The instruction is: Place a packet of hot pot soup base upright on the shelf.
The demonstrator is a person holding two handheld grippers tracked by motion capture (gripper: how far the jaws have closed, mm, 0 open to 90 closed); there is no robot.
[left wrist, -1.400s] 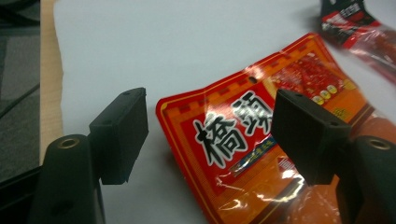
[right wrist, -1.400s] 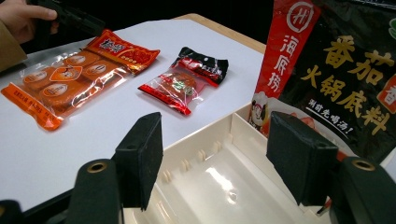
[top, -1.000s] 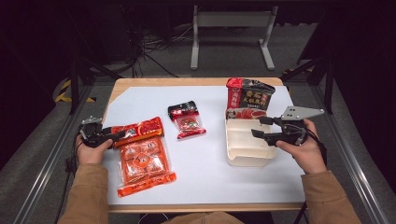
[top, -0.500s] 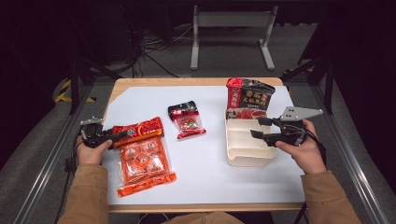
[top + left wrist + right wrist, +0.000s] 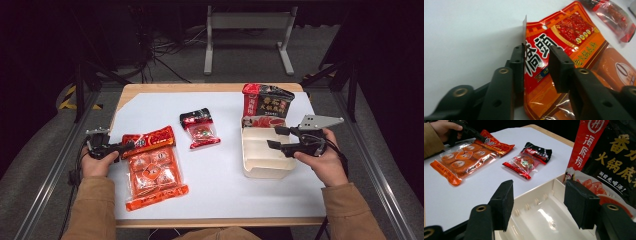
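Looking along the left gripper [image 5: 536, 67], its own view shows the top edge of the red and orange sachet [image 5: 564, 50] standing between the two black jaws, which have just been closing: one pad lies against the packet's left edge, the other sits on the printed face, though whether they press is hard to tell. From the high view the same gripper [image 5: 120, 147] reads merely as a dark shape at the lower left of the frame, its tips meeting the sachet [image 5: 150, 142], which rests on a larger clear orange pack [image 5: 152, 172].

In the right gripper view the right gripper [image 5: 536, 203] stands spread over the cream plastic tray [image 5: 541, 217], pinching nothing; the high view places that gripper [image 5: 272, 137] at the tray's [image 5: 262, 170] right side.

A tall dark soup-base bag [image 5: 614, 157] is cut off at the upper right of the right gripper view, its lower part hidden by a jaw.

The sachet is glossy, red above, orange below, with large white characters, a punched hang hole and a picture of red food.
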